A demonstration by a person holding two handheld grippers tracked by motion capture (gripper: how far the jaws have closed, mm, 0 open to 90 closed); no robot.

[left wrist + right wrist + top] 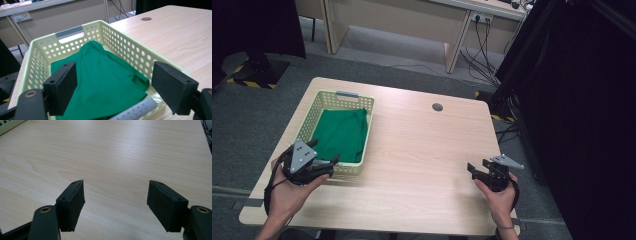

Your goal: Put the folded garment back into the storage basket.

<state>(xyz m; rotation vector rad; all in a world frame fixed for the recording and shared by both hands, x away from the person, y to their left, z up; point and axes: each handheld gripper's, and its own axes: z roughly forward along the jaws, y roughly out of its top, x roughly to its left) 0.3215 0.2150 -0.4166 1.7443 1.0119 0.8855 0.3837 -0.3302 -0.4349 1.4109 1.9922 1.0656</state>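
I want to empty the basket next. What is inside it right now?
A crumpled green cloth lies inside the pale green basket, covering most of its floor. Whatever might sit beneath the cloth is hidden. The left gripper is at the near rim, fingers open, holding nothing.

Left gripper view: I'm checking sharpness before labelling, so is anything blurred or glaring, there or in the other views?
Left gripper view: green cloth and basket sharp, no glare. Right gripper view: soft sheen on the table. High view: dark at right.
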